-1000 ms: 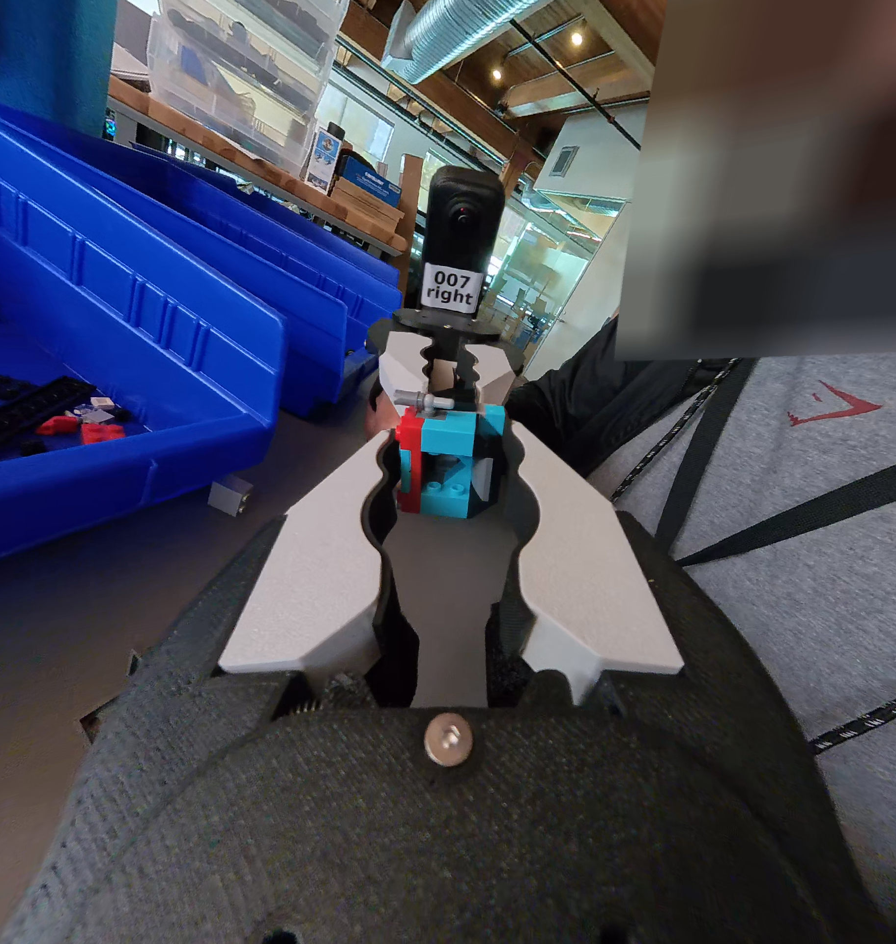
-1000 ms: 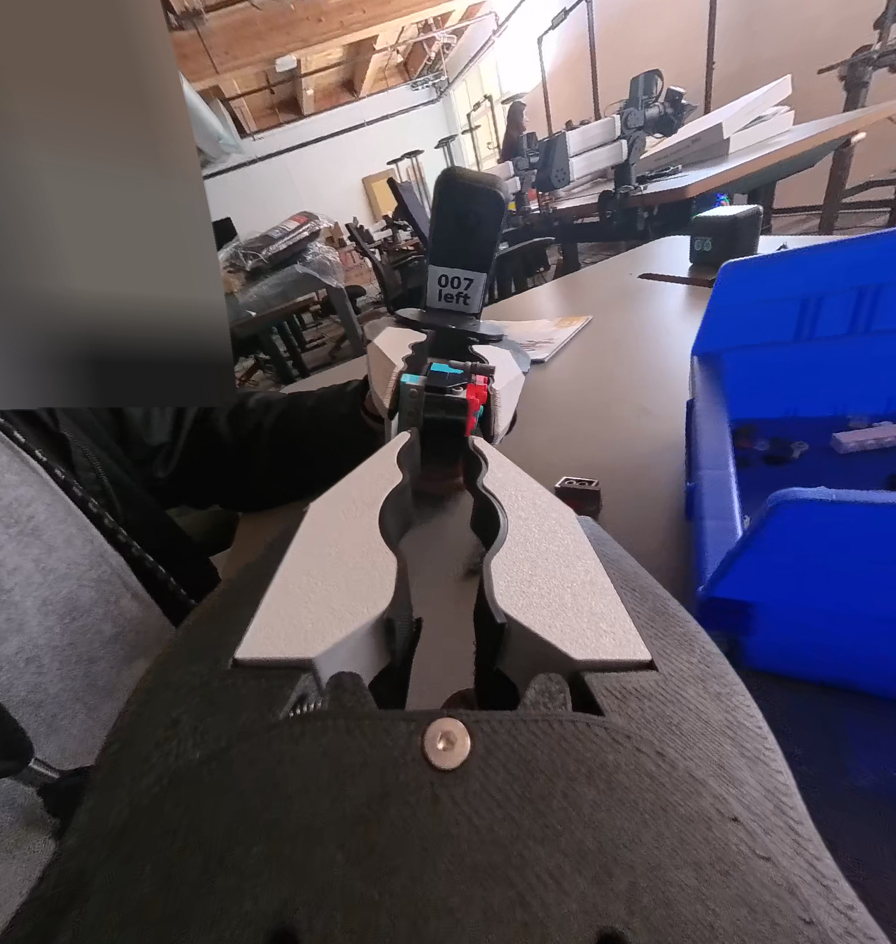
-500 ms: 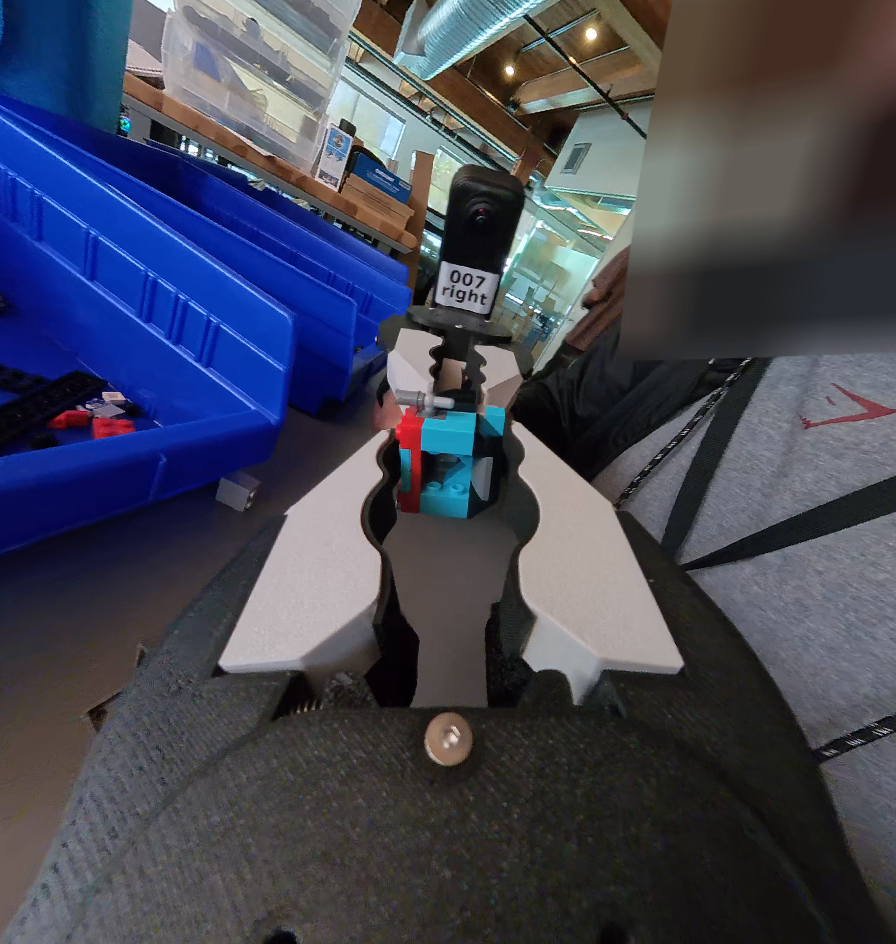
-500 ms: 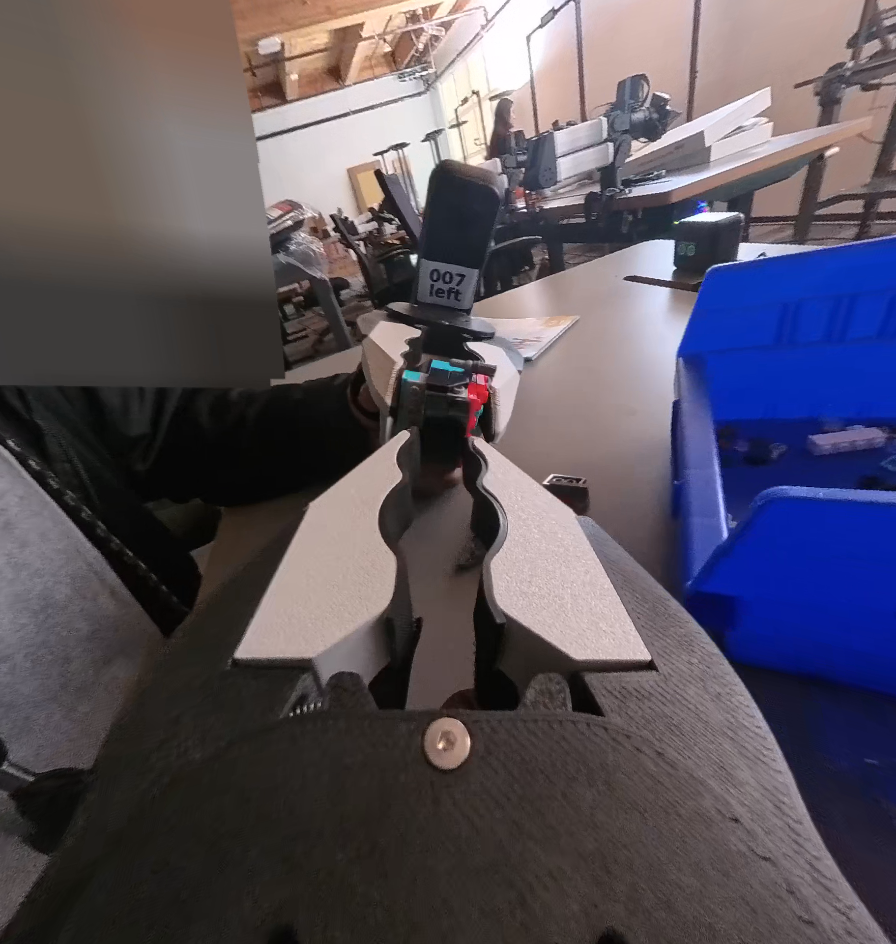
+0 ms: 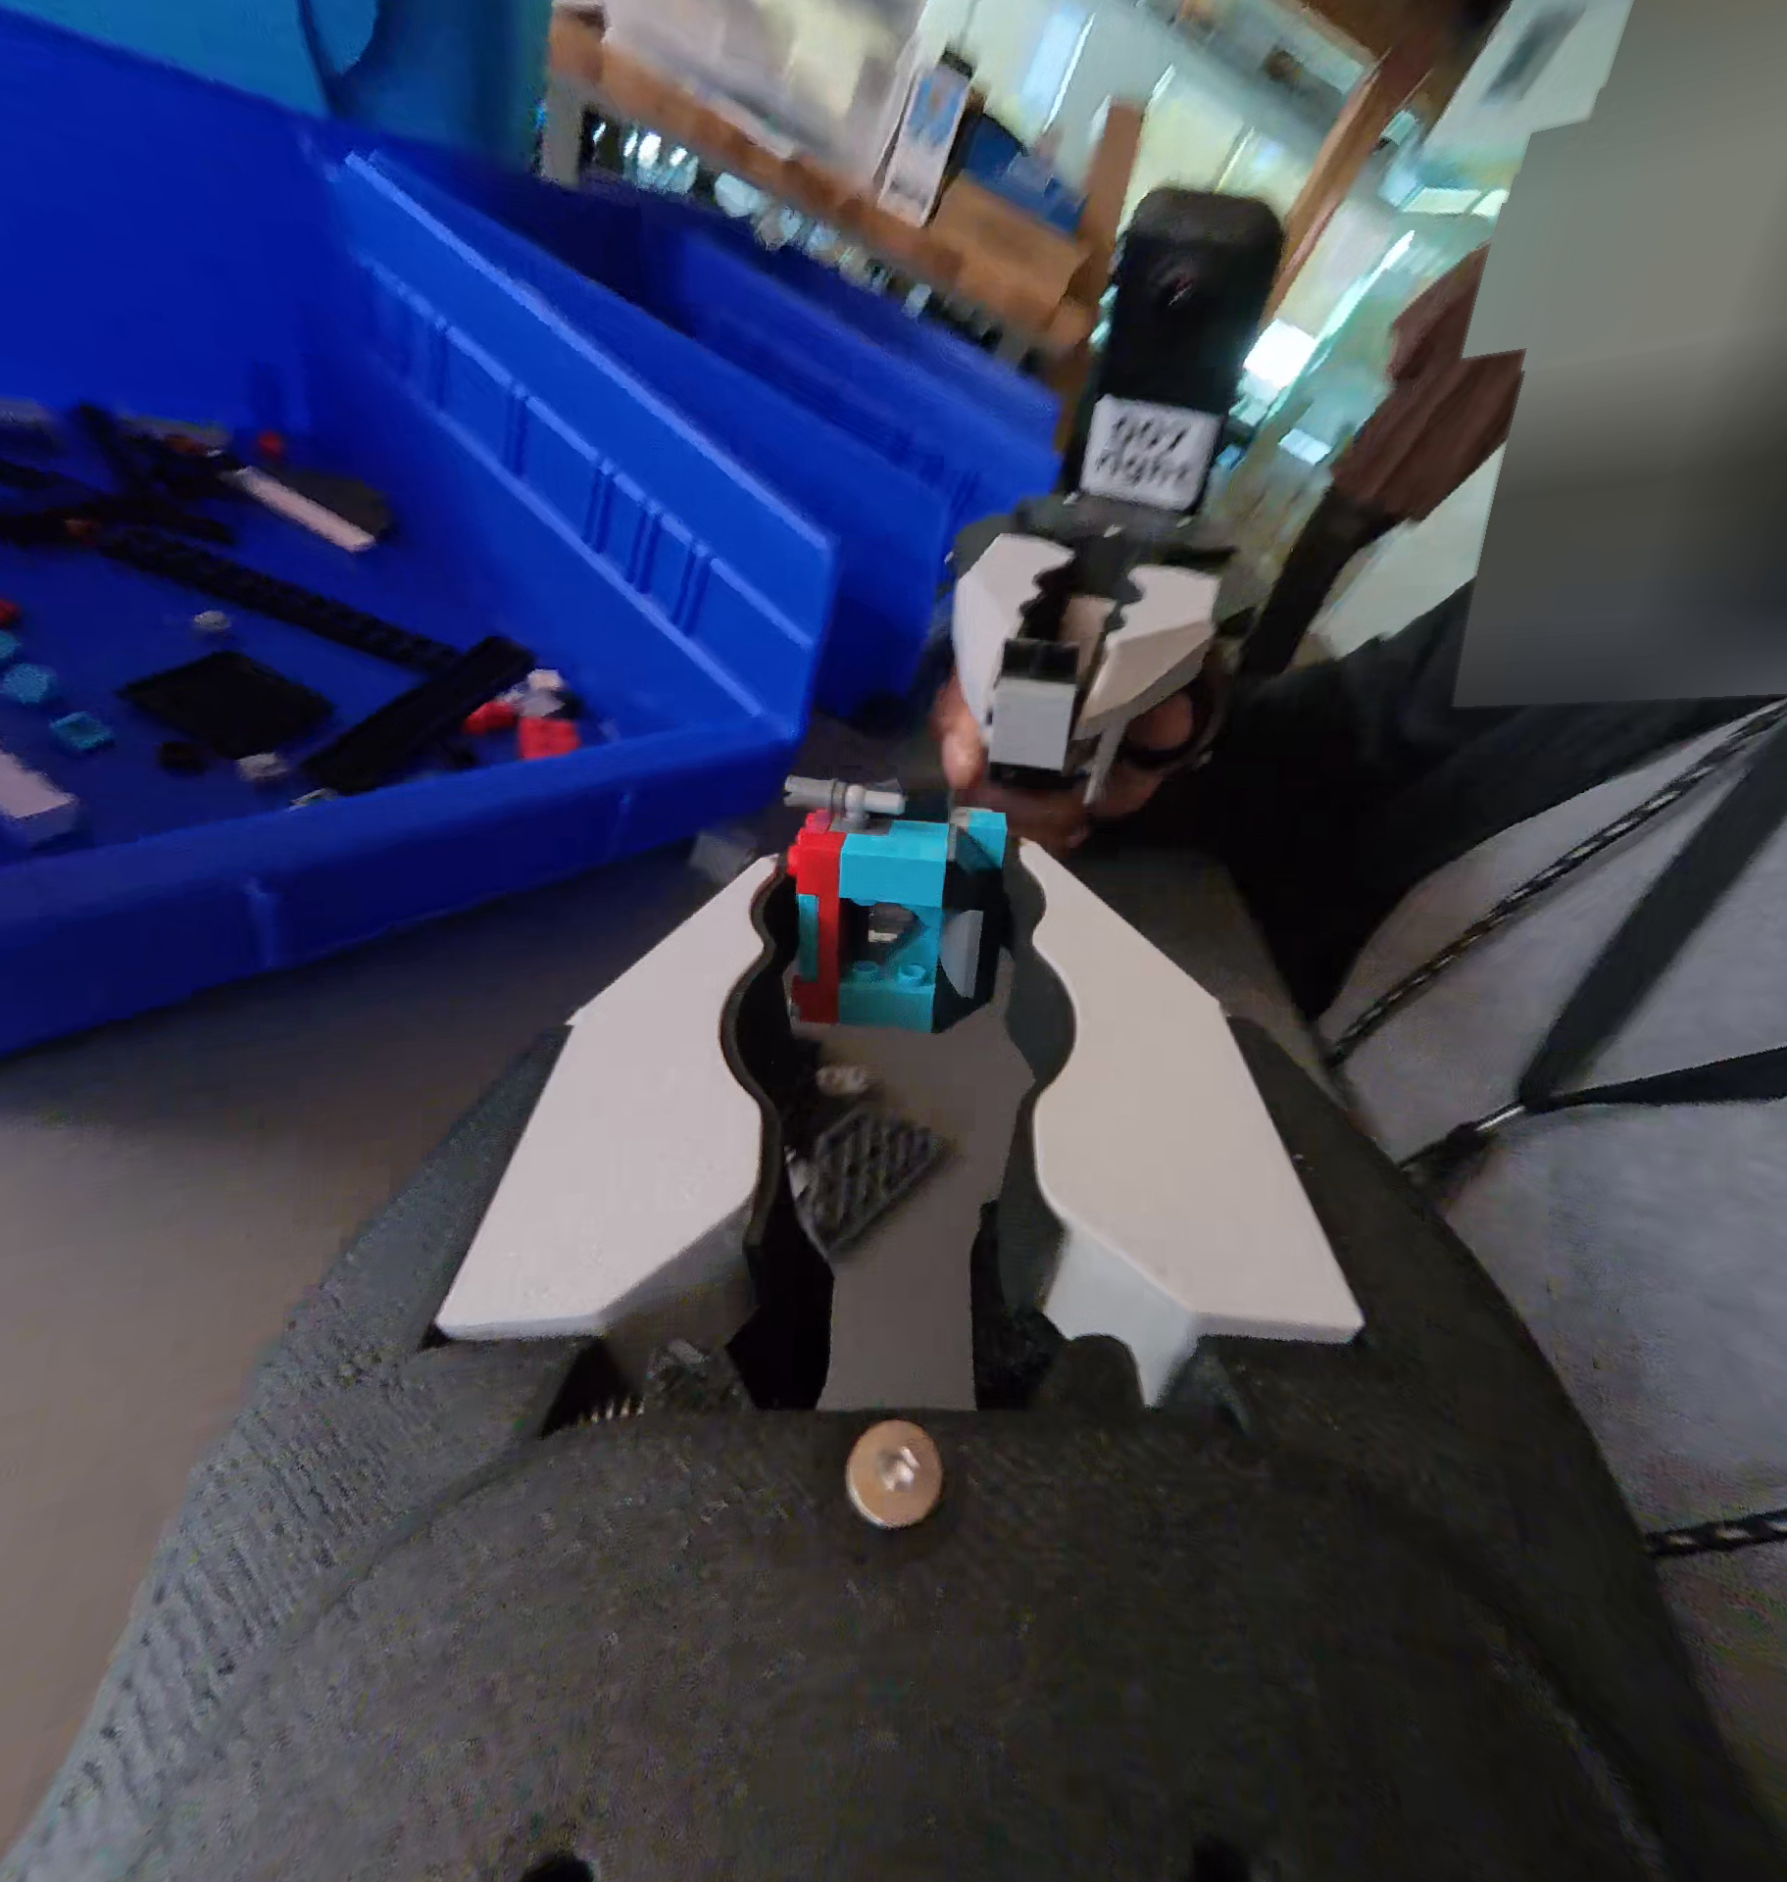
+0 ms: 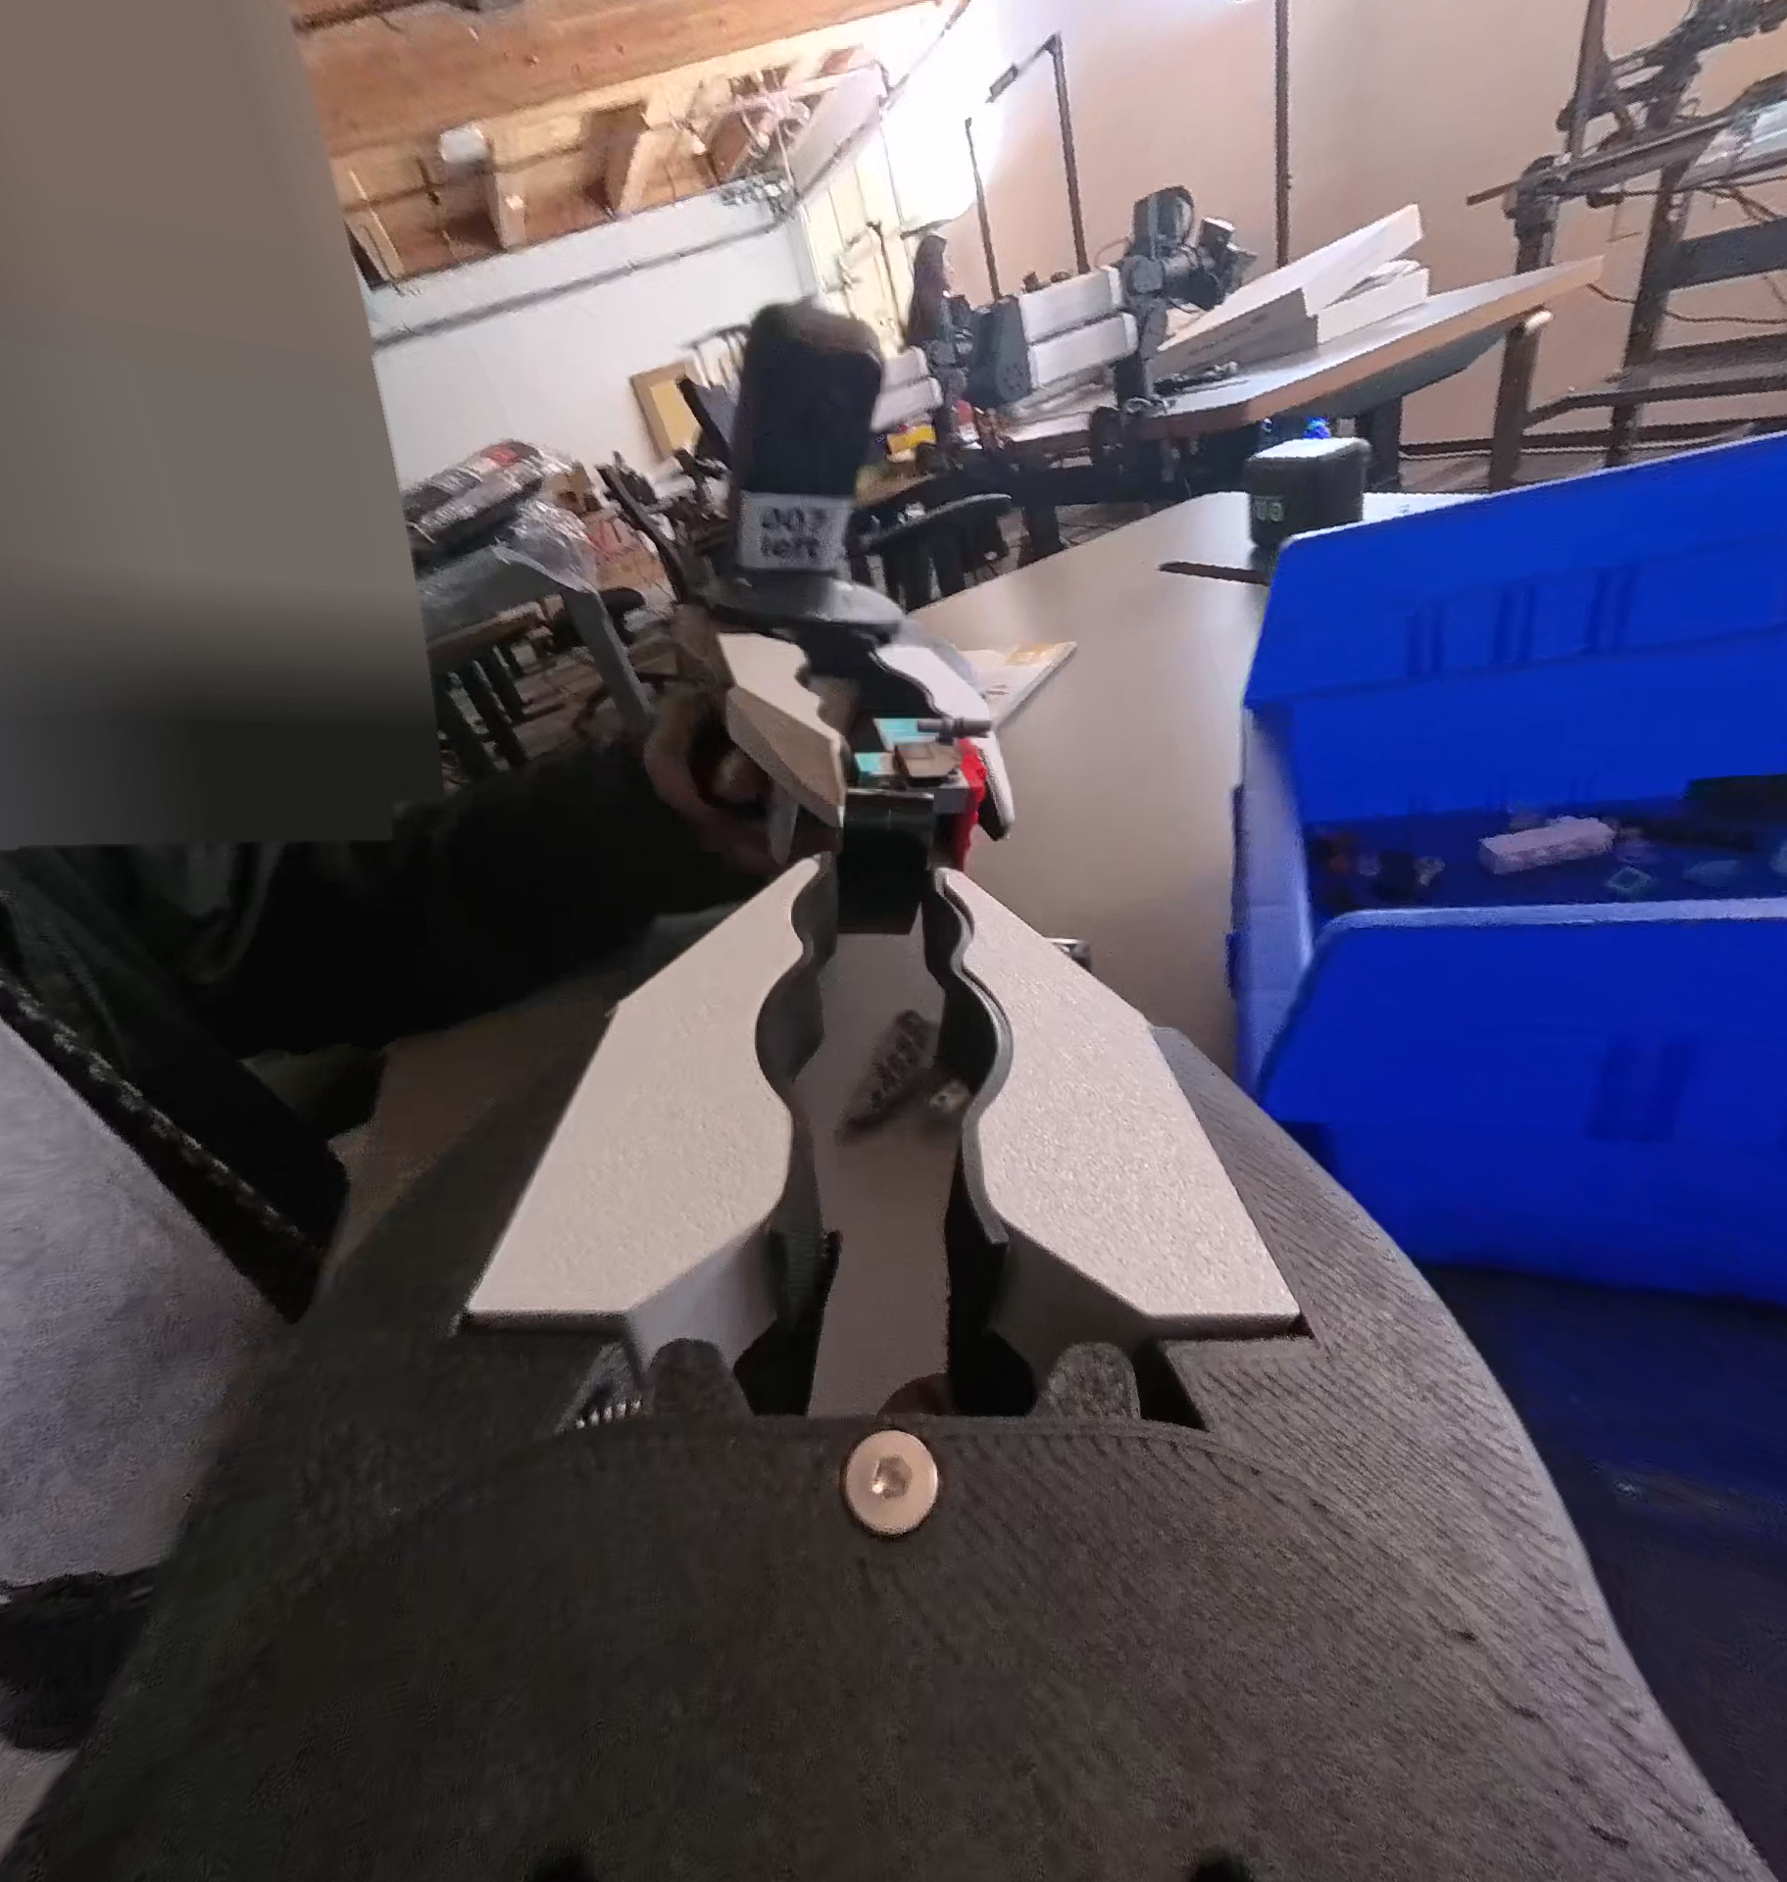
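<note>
Between the left tongs (image 5: 894, 891) sits a small brick model (image 5: 889, 967) of teal, red and black, with a thin grey bar on top. These tongs are clamped on it and hold it up off the bench (image 5: 156, 1171). The right tongs (image 6: 877, 866) are clamped on a grey and black block (image 5: 1032, 718). A moment ago the right tongs were pressed up against the model; now they have pulled back, so block and model are near but apart. Everything looks smeared, so the tongs are moving fast. A black grid piece (image 5: 869, 1161) lies on the bench under the left tongs. A big blue bin (image 5: 461, 825) stands just beside, with loose bricks (image 5: 258, 611) inside
</note>
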`<state>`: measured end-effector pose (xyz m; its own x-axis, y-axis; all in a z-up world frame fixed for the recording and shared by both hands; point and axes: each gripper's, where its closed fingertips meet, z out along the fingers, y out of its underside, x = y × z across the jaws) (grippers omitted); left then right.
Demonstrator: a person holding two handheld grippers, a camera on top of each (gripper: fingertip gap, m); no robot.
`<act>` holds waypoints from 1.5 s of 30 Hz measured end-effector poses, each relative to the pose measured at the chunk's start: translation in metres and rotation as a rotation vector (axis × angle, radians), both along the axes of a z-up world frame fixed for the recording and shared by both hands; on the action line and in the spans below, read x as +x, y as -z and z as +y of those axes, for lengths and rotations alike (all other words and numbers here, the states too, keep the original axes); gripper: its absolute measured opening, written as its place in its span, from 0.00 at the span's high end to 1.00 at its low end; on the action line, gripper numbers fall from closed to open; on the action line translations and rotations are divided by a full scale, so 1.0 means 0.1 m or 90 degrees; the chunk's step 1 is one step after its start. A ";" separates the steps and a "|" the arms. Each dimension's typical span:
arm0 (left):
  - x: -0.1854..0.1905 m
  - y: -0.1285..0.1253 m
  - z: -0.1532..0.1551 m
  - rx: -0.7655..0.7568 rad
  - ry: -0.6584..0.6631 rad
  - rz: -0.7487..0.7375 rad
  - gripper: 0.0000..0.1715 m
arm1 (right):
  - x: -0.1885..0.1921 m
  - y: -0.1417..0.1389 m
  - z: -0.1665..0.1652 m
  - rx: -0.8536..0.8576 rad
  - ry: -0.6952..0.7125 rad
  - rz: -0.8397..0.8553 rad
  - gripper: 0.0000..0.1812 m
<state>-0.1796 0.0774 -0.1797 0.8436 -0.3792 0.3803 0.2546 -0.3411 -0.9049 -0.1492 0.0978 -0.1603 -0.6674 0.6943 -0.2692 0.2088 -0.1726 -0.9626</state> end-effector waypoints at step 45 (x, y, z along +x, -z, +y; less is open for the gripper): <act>0.18 -0.29 0.03 -0.036 0.007 -0.257 0.73 | -0.04 0.01 -0.03 0.279 0.101 0.190 0.91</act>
